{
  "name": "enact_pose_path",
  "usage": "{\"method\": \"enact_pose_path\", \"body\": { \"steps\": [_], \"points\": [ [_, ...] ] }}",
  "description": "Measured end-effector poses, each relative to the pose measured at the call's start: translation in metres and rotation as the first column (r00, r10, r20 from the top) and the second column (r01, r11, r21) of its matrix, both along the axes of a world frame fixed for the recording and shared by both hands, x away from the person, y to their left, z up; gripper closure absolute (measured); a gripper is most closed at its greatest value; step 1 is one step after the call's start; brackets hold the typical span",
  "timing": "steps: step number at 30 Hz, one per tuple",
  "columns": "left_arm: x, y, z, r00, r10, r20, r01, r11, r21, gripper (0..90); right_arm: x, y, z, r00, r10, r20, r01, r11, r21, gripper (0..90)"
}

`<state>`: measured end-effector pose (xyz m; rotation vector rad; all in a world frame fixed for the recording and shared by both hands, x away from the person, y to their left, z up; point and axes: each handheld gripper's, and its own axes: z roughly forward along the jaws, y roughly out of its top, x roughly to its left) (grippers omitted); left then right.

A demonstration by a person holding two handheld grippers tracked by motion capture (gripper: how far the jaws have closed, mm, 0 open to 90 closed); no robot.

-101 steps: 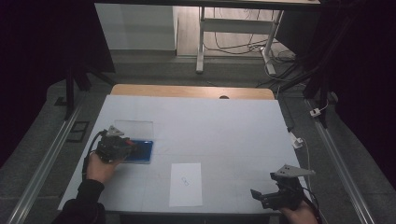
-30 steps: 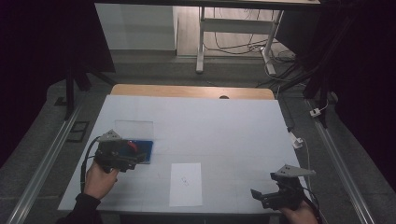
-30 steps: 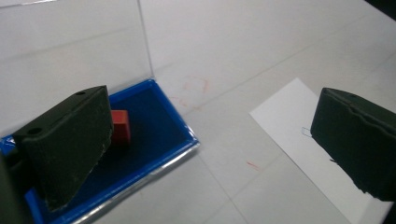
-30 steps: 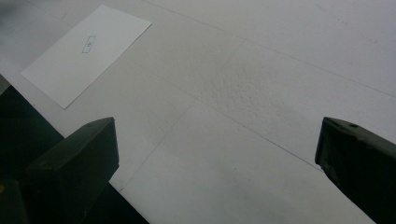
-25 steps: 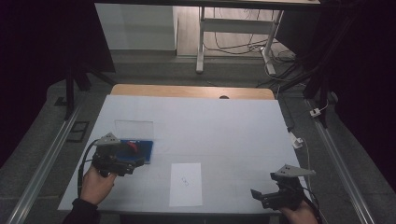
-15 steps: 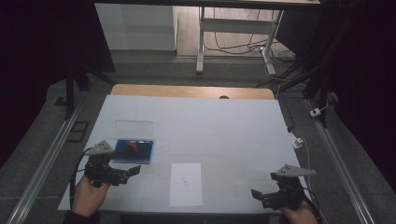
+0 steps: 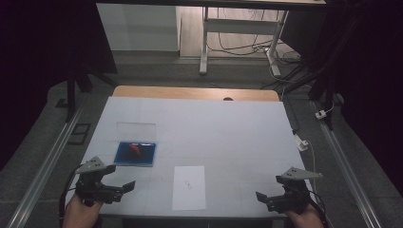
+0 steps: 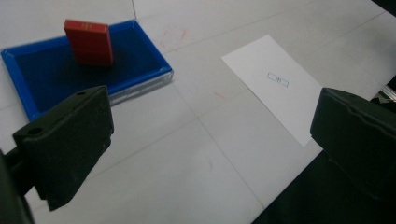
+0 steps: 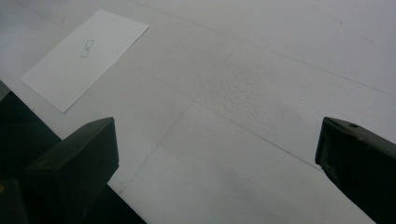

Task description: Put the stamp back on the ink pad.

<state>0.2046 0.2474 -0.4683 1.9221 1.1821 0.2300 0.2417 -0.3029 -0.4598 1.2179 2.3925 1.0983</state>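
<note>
The left gripper has its jaws spread wide with nothing between them; in the left gripper view the two black jaws stand far apart over bare table. The right gripper is likewise wide open and holds nothing, its jaws framing plain white surface in the right gripper view.

A shallow blue tray lies on the white table, just ahead of the left gripper and apart from it. Inside it sits a small red block, toward the tray's far side, standing up on its edge. Just beyond the tray lies a clear lid, flat on the table.

A white sheet of paper with a small printed mark lies between the two grippers, near the table's front edge, touching neither.

Both hands come in from the bottom corners of the high view, each gripper held low near the front edge, with its jaws pointing inward toward the paper.
</note>
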Motion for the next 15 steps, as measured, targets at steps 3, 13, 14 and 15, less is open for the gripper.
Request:
{"method": "enact_pose_path", "body": {
  "steps": [3, 13, 14, 15],
  "points": [
    [-0.005, 0.003, -0.002, 1.0, 0.008, -0.005, -0.008, 1.0, 0.003, 0.0, 0.0, 0.0, 0.0, 1.0, 0.0, 0.0, 0.0, 1.0, 0.001, 0.0],
    [-0.015, 0.006, -0.008, 0.9989, 0.029, -0.037, -0.026, 0.9978, 0.061, 0.0, 0.0, 0.0, 0.0, 1.0, -0.004, -0.003, 0.004, 1.0, 0.003, 0.0],
    [-0.015, 0.006, -0.008, 0.9988, 0.031, -0.039, -0.028, 0.9971, 0.071, 0.0, 0.0, 0.0, 0.0, 1.0, -0.003, -0.003, 0.003, 1.0, 0.001, 0.0],
    [-0.016, 0.005, -0.008, 0.9986, 0.034, -0.041, -0.03, 0.9964, 0.079, 0.1, 0.0, 0.0, 0.0, 1.0, -0.004, -0.002, 0.004, 1.0, 0.001, 0.0]
  ]
}}
